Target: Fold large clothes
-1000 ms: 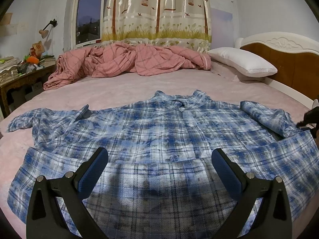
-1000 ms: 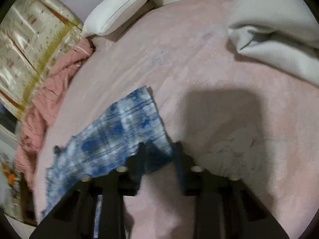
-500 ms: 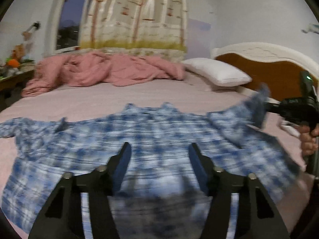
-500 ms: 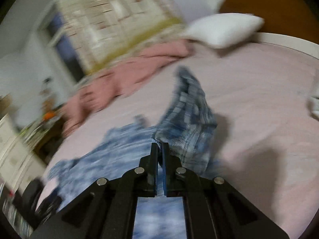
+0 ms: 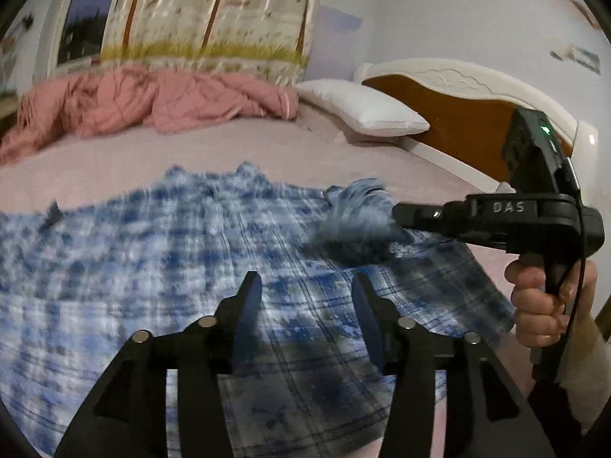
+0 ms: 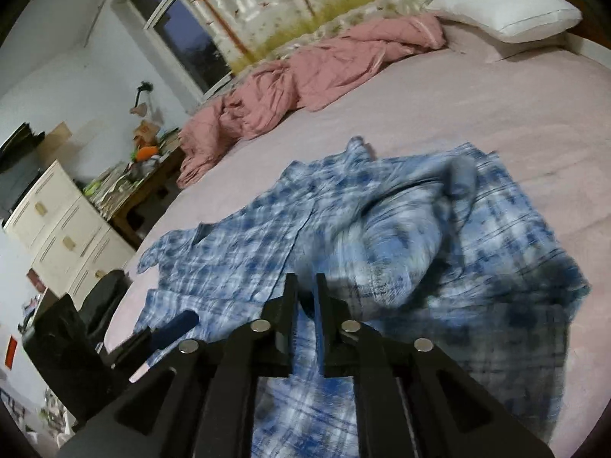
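A blue plaid shirt (image 5: pixel 160 267) lies spread face up on the pink bed (image 5: pixel 229 152). My left gripper (image 5: pixel 305 299) hovers low over its lower middle, jaws half apart and opening, nothing between them. My right gripper (image 6: pixel 305 294), held by a hand (image 5: pixel 534 305), reaches in from the right over the shirt. Its jaws are a narrow gap apart and opening. The shirt's right sleeve (image 6: pixel 401 225) is a blurred bunch just ahead of them, dropping onto the shirt's body, and the pads do not press on it. That sleeve (image 5: pixel 359 217) also shows beside the right gripper's tip (image 5: pixel 399 214).
A crumpled pink quilt (image 5: pixel 145 103) lies along the bed's far side under the curtained window. A white pillow (image 5: pixel 362 110) rests by the wooden headboard (image 5: pixel 458 122). A cluttered wooden desk (image 6: pixel 141 187) and white drawers (image 6: pixel 65 236) stand beyond the bed's left edge.
My right gripper lifted the right sleeve off the bed and carried it leftward over the shirt, then its shut jaws parted. My left jaws narrowed from wide, and that view swung right.
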Motion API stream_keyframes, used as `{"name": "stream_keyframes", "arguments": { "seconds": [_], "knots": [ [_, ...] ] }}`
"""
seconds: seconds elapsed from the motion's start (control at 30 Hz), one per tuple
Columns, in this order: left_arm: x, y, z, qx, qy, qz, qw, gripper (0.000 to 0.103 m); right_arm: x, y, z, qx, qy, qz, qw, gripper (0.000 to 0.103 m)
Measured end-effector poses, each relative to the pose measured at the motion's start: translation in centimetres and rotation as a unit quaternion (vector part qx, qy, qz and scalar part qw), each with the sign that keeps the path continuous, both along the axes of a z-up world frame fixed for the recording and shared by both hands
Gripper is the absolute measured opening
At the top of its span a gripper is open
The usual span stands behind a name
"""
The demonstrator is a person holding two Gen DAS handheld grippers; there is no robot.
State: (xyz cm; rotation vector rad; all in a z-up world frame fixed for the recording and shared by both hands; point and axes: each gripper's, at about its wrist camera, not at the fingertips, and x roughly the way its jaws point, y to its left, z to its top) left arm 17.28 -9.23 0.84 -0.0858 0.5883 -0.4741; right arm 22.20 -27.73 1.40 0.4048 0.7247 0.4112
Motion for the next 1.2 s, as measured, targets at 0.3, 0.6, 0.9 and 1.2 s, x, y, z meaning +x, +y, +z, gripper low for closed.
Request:
{"name": "stream_keyframes", "arguments": {
  "seconds": [0.3, 0.6, 0.9, 1.2],
  "knots": [
    [4.0, -2.9, -1.1, -0.081, 0.120, -0.031, 0.9889, 0.078, -1.1, -5.4, 2.0, -0.022, -0.049, -0.131, 0.990, 0.040],
    [10.0, -8.0, -4.8, -0.077, 0.245, -0.045, 0.9653, 0.074, -1.3, -9.4, 2.5, -0.024, -0.045, -0.185, 0.981, 0.040],
    [11.4, -6.8, -2.2, -0.019, 0.170, 0.014, 0.9851, 0.003, -1.6, -10.2, 2.9, -0.065, -0.050, -0.217, 0.973, 0.040],
    [16.6, 2.0, 5.5, 0.095, 0.087, 0.165, 0.9779, 0.001, -1.6, -11.1, 2.6, -0.092, -0.036, -0.272, 0.957, 0.041]
  ]
}}
